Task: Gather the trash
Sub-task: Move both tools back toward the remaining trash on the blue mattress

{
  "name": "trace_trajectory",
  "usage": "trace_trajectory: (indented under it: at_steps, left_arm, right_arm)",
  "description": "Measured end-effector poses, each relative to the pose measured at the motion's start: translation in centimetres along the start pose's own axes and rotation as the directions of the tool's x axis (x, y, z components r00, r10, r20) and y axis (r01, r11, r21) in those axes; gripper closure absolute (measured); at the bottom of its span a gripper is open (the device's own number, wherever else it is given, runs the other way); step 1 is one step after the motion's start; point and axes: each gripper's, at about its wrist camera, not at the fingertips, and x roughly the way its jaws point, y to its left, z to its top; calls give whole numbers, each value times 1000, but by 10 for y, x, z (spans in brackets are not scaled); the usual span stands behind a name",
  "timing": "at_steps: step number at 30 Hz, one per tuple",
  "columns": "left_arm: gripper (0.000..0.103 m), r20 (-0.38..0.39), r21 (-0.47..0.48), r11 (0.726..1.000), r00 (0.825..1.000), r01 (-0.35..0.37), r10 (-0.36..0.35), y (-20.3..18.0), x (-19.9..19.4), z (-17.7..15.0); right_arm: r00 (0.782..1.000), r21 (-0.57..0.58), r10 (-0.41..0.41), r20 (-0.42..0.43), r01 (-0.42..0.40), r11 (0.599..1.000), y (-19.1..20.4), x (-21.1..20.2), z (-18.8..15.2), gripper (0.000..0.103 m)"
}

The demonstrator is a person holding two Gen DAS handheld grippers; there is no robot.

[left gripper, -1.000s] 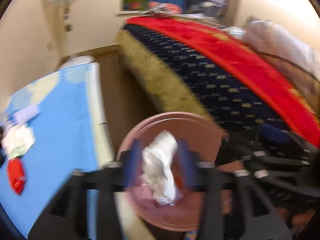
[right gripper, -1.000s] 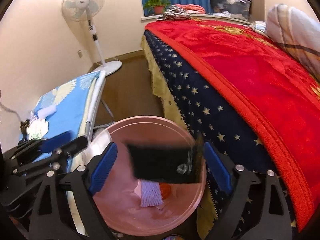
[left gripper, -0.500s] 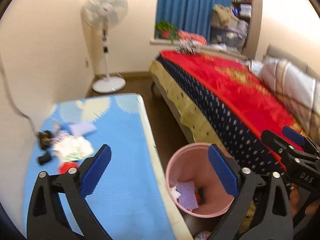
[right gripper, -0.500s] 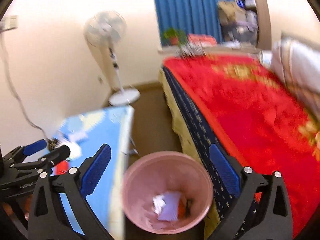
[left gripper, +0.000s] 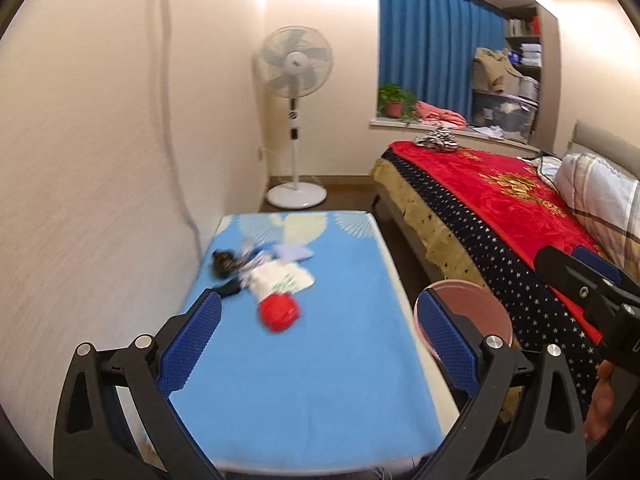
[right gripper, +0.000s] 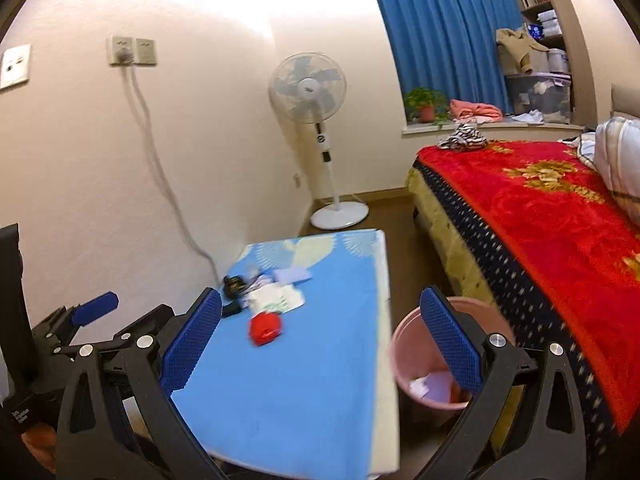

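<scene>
My left gripper [left gripper: 320, 344] hangs open and empty above the near half of the blue table [left gripper: 320, 380]. My right gripper [right gripper: 320, 340] is open and empty too, straddling the table edge and the pink bin [right gripper: 404, 356]. Trash lies at the table's far left: a red crumpled piece [left gripper: 279, 312] [right gripper: 265, 328], a white printed wrapper [left gripper: 280, 278] [right gripper: 276, 298], a pale blue packet [left gripper: 294, 253] [right gripper: 292, 275] and dark bits [left gripper: 224, 262] [right gripper: 235, 283]. The bin [left gripper: 472, 300] stands on the floor between table and bed, with white paper [right gripper: 432, 385] inside.
A bed with a red blanket [left gripper: 500, 208] [right gripper: 540, 216] fills the right side. A standing fan [left gripper: 295, 120] [right gripper: 316, 128] is in the far corner. A cable [right gripper: 160, 168] runs down the left wall to the table. A narrow floor strip separates table and bed.
Both grippers let go of their trash over the pink bin, opened wide, then rose and pulled back and left, so the blue table with its remaining pieces now fills the view.
</scene>
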Motion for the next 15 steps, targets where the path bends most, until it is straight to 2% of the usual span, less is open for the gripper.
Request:
trace_trajectory:
  at_steps: [7,15]
  left_arm:
    - [8,-4,-36,998,999,-50,50,28,-24,-37]
    - [8,-1,-73,996,998,-58,58,46,-41,-52]
  right_arm:
    - [998,-48,29,-60,-32,998,32,-11,-35,5]
    - [996,-75,28,-84,-34,997,47,-18,-48,5]
